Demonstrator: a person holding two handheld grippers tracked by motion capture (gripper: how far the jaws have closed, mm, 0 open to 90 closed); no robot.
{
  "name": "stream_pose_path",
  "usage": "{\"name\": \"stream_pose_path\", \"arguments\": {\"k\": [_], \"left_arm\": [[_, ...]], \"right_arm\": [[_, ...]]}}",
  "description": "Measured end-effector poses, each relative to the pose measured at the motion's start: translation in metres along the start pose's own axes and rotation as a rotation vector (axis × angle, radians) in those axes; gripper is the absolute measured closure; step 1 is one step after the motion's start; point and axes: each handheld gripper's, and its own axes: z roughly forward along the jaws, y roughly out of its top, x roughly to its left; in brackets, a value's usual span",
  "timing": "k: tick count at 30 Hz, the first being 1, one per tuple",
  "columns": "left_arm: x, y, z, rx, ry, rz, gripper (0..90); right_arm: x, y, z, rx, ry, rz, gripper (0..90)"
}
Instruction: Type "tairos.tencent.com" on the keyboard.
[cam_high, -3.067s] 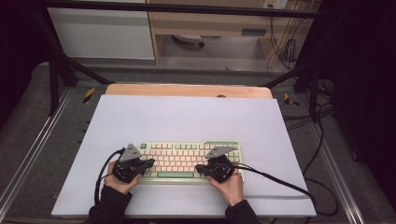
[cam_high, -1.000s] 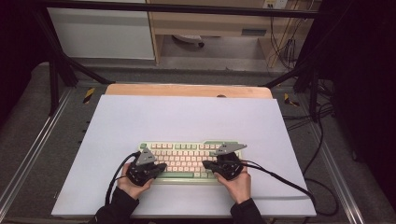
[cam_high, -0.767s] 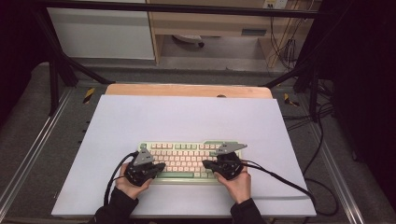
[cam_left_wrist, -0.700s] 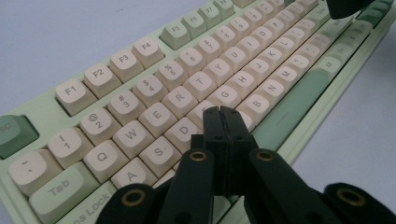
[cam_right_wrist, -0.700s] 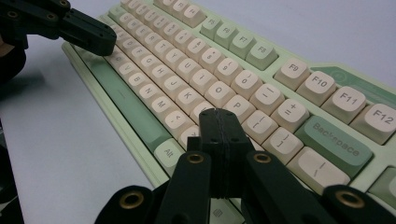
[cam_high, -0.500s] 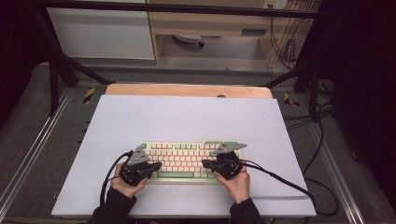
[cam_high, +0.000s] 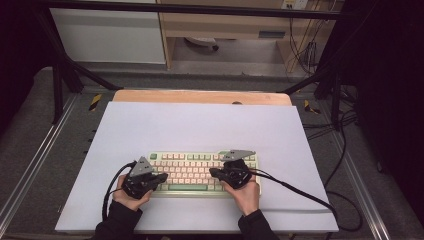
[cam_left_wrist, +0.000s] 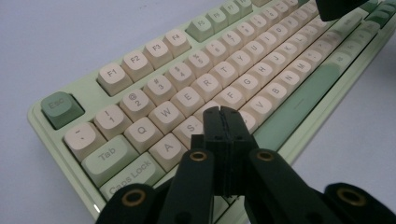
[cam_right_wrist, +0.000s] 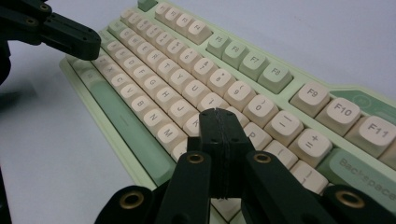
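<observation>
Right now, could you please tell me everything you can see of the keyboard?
The keyboard is a pale green case with cream keys and darker green ones such as Esc, Tab, Caps Lock, Backspace and the long space bar. It looks like plastic. It lies flat on the white table top, near the person's edge, long side across. The left gripper, jaws shut, points down over the keys near S and D; the right gripper, also shut, is over the keys near P.

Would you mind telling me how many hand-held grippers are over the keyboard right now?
2: the left hand-held gripper is over the keyboard's left end, the right hand-held gripper over its right half, both with jaws closed.
</observation>
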Motion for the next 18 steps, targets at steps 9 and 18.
{"name": "stream_pose_path", "arguments": {"k": [9,18], "left_arm": [[0.002,0.0,-0.003,-0.013,0.001,-0.008,89.9],[0.002,-0.001,-0.003,-0.014,0.001,-0.006,89.9]], "right_arm": [[0.002,0.007,0.016,0.015,-0.015,0.004,90.0],[-0.002,0.008,0.024,0.024,-0.025,0.014,90.0]]}}
